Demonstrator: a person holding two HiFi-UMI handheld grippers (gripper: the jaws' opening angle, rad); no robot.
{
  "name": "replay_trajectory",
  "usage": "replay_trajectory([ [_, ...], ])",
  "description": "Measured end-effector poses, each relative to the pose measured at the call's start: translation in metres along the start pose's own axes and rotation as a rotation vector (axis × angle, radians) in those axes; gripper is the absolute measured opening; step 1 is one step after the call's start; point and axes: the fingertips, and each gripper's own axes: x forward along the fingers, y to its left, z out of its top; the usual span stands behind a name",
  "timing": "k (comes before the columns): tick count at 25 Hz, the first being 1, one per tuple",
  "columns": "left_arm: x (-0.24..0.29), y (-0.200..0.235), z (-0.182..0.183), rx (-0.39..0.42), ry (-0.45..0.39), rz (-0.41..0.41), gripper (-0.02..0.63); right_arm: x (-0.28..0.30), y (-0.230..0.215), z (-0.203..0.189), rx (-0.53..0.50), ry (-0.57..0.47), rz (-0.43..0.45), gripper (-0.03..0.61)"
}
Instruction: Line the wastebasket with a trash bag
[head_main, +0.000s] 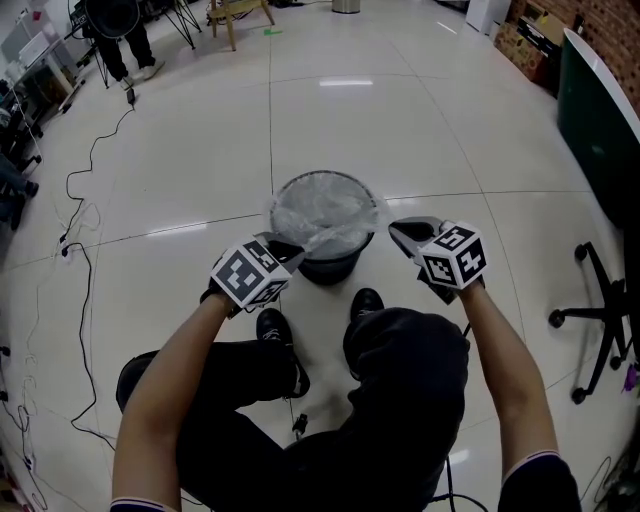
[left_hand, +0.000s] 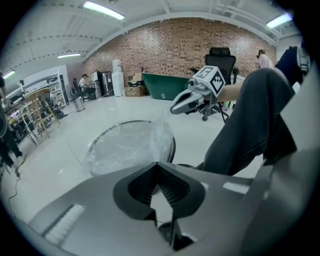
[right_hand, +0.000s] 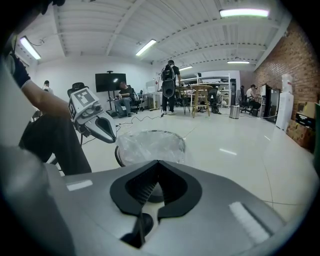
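A round black wastebasket (head_main: 330, 262) stands on the floor in front of my shoes, with a clear trash bag (head_main: 322, 212) spread over its mouth. My left gripper (head_main: 298, 250) is at the near left rim. Its jaws are shut, and the bag's near edge seems pinched at their tips. In the left gripper view the film (left_hand: 131, 145) runs right up to the closed tips of that gripper (left_hand: 156, 164). My right gripper (head_main: 395, 228) hovers just right of the basket, shut with nothing in it. In the right gripper view the closed jaws (right_hand: 158, 161) point at the lined basket (right_hand: 150, 146).
An office chair base (head_main: 592, 322) stands at the right and a dark green board (head_main: 596, 120) leans at the far right. Black cables (head_main: 82, 250) trail over the floor on the left. The person's legs and shoes (head_main: 365, 302) are just behind the basket. People and desks stand far off.
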Motion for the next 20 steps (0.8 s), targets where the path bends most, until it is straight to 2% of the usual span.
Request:
replay_trajectory([
  [5,-0.002,-0.017,-0.018,-0.010,0.046,-0.045,0.012,0.001,0.013,-0.027,0.017,0.044,0.028,0.003],
  [15,0.010,-0.033,-0.054,-0.065,0.109,-0.047,0.012,0.015,0.030,-0.069,0.045,0.146,0.083,0.003],
  [20,0.026,-0.032,-0.082,-0.118,0.140,-0.051,0.012,0.036,0.030,-0.090,0.063,0.197,0.098,0.002],
])
